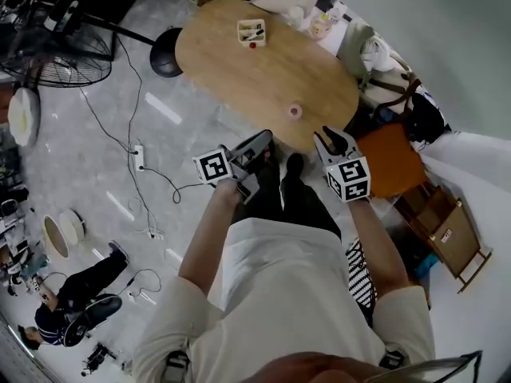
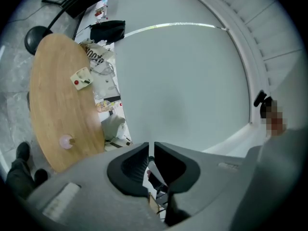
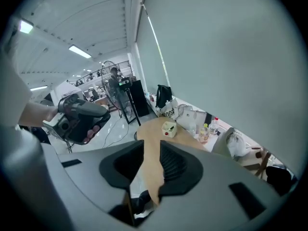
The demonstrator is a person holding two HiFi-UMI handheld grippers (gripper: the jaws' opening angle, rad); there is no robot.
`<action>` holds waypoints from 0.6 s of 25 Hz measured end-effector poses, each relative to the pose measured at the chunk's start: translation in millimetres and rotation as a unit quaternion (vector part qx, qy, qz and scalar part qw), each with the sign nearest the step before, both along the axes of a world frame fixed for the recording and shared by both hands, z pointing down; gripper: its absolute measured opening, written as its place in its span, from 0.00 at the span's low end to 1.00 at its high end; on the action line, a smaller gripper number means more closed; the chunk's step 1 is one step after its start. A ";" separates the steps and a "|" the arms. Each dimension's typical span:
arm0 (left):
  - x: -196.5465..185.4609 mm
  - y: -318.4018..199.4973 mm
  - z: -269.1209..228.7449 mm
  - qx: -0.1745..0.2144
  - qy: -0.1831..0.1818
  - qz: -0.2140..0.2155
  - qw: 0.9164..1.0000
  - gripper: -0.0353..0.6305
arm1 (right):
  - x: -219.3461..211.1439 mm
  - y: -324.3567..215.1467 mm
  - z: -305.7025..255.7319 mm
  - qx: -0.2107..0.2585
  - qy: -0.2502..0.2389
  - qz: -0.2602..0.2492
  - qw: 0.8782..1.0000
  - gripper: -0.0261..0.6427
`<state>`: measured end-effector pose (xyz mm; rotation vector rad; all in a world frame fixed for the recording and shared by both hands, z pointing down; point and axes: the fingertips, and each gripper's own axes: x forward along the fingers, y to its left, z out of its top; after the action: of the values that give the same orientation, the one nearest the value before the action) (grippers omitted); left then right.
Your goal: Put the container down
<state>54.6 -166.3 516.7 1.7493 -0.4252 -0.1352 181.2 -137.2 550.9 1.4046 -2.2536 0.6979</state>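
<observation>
The container (image 1: 251, 32) is a small cream open box with a red dot. It stands at the far end of the oval wooden table (image 1: 263, 74), and also shows as the container (image 2: 81, 78) and the container (image 3: 169, 128) in the two gripper views. Both grippers are held up in the air in front of the person, well short of it. My left gripper (image 1: 263, 140) has its jaws together with nothing between them (image 2: 151, 150). My right gripper (image 1: 335, 138) shows a narrow gap between its jaws (image 3: 151, 150), through which only the table shows.
A small pink thing (image 1: 295, 111) lies near the table's near edge. Bags and bottles (image 3: 202, 124) crowd the wall side. A black stool (image 1: 165, 52), a fan (image 1: 56, 50), floor cables (image 1: 138, 156) and an orange seat (image 1: 395, 159) surround the table. A person (image 1: 76, 298) sits on the floor.
</observation>
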 end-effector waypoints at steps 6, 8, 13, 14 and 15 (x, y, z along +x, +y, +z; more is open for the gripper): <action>-18.0 20.9 -65.9 0.085 -0.048 0.002 0.995 0.11 | -9.5 31.7 -76.8 0.039 -0.017 -0.009 0.999 0.14; -27.6 24.7 -86.2 0.112 -0.071 0.002 0.991 0.11 | -12.4 35.4 -102.4 0.054 -0.017 -0.008 0.998 0.12; -60.0 22.2 -135.6 0.162 -0.082 -0.006 0.983 0.10 | -22.9 27.0 -158.6 0.093 -0.006 -0.004 0.996 0.09; -67.1 21.0 -144.9 0.176 -0.088 -0.008 0.980 0.10 | -24.1 26.9 -168.4 0.100 -0.005 0.000 0.995 0.08; -74.6 21.1 -153.5 0.191 -0.095 -0.009 0.977 0.10 | -25.9 28.5 -178.1 0.106 -0.003 0.005 0.994 0.08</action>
<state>-20.0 -145.2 363.2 2.1464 -0.5848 -0.0641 155.3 -108.7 372.8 1.5125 -2.3845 0.4782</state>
